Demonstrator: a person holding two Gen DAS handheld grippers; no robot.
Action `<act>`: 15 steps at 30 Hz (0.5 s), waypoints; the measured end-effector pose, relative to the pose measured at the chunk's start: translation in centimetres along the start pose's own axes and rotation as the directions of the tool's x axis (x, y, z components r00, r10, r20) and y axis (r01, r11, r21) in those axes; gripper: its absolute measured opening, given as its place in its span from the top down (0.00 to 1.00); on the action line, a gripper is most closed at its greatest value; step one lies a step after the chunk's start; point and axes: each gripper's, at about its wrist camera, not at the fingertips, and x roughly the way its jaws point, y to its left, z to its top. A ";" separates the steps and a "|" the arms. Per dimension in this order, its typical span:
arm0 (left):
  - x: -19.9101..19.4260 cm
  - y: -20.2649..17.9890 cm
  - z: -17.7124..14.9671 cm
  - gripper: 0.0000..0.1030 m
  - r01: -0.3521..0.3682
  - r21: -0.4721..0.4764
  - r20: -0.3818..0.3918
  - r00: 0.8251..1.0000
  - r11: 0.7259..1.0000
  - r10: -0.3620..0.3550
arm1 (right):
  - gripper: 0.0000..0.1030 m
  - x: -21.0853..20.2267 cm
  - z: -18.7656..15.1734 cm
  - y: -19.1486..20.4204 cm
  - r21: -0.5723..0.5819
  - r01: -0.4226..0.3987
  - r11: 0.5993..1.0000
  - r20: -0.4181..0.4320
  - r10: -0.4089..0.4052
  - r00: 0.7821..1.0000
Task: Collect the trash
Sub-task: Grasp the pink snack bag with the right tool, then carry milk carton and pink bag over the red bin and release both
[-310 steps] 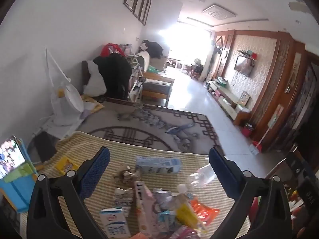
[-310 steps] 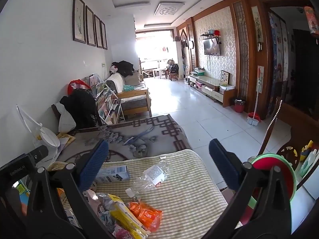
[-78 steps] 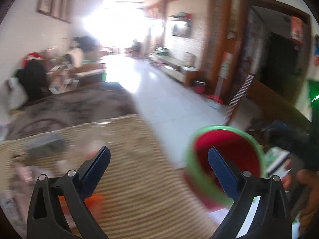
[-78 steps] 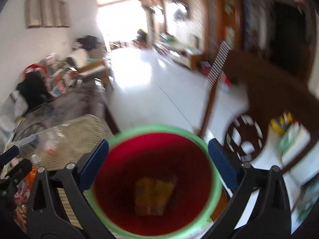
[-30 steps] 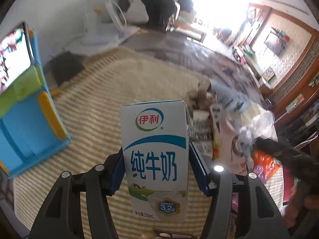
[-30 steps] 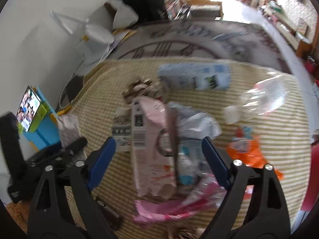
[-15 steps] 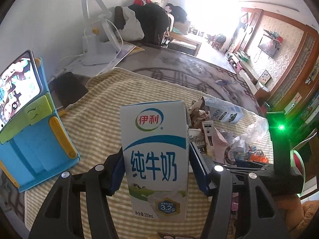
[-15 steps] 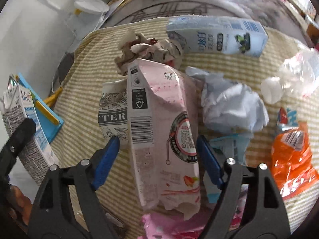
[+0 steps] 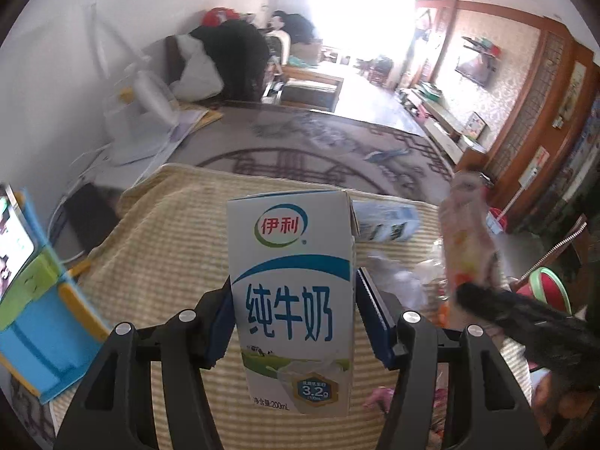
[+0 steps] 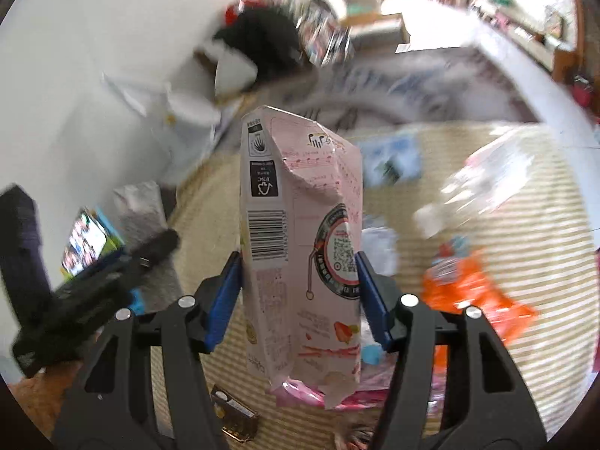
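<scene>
My left gripper (image 9: 292, 318) is shut on a white and blue milk carton (image 9: 292, 292), held upright above the striped cloth (image 9: 168, 232). My right gripper (image 10: 298, 296) is shut on a crumpled pink carton (image 10: 303, 243), lifted off the cloth; it shows blurred in the left wrist view (image 9: 468, 232). More trash lies on the cloth: a blue and white carton (image 10: 393, 157), a clear plastic bottle (image 10: 483, 183), an orange wrapper (image 10: 472, 292), crumpled white paper (image 10: 378, 247). The red bin with green rim (image 9: 547, 292) shows at the cloth's right edge.
A blue toy stand with a lit screen (image 9: 22, 281) stands at the left of the cloth. A white fan (image 9: 146, 112) and a grey patterned table (image 9: 318, 142) lie beyond. A small dark packet (image 10: 236, 416) lies near me. The left gripper's body (image 10: 93, 281) is left of the pink carton.
My right gripper has shut on the pink carton and lifted it off the pile. My left gripper still holds the milk carton and has swung slightly.
</scene>
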 end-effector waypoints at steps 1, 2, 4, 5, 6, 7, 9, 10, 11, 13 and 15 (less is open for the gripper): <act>0.0 -0.7 0.2 0.46 0.010 0.009 0.002 1.000 1.000 -0.010 | 0.44 -0.8 0.1 -0.4 0.007 0.009 1.000 0.019 -0.010 1.000; 0.0 -1.3 0.3 0.46 0.020 0.018 0.004 1.000 1.000 -0.020 | 0.44 -1.7 0.2 -0.9 0.017 0.021 1.000 0.040 -0.022 0.999; -0.1 -3.0 0.4 0.46 0.043 0.039 0.008 0.999 0.998 -0.044 | 0.44 -3.7 0.2 -2.4 0.044 0.043 0.998 0.075 -0.046 0.996; -0.1 -4.0 0.3 0.46 0.057 0.052 0.009 0.998 0.997 -0.058 | 0.44 -4.6 0.2 -3.2 0.059 0.051 0.997 0.087 -0.056 0.995; -0.2 -4.5 0.3 0.46 0.064 0.060 0.009 0.998 0.996 -0.065 | 0.44 -5.3 0.0 -3.8 0.069 0.056 0.996 0.096 -0.063 0.993; -0.2 -5.4 0.2 0.46 0.072 0.072 0.007 0.997 0.995 -0.073 | 0.44 -6.0 -0.1 -4.5 0.083 0.065 0.994 0.106 -0.074 0.992; -0.2 -6.7 0.0 0.46 0.084 0.090 0.001 0.996 0.992 -0.085 | 0.44 -7.1 -0.2 -5.9 0.109 0.075 0.991 0.120 -0.088 0.989; -0.2 -7.5 -0.1 0.46 0.091 0.099 -0.002 0.996 0.991 -0.091 | 0.44 -7.7 -0.2 -6.6 0.120 0.077 0.990 0.127 -0.092 0.988; -0.1 -7.9 0.1 0.46 0.094 0.104 -0.003 0.996 0.990 -0.094 | 0.44 -8.0 -0.2 -7.1 0.127 0.079 0.989 0.131 -0.095 0.987; -0.2 -9.6 0.0 0.46 0.098 0.121 0.000 0.995 0.988 -0.099 | 0.43 -9.1 -0.3 -8.3 0.139 0.083 0.987 0.143 -0.103 0.984; 0.0 -10.8 -0.1 0.46 0.104 0.123 0.000 0.994 0.987 -0.105 | 0.43 -10.3 -0.5 -9.3 0.141 0.084 0.986 0.154 -0.106 0.982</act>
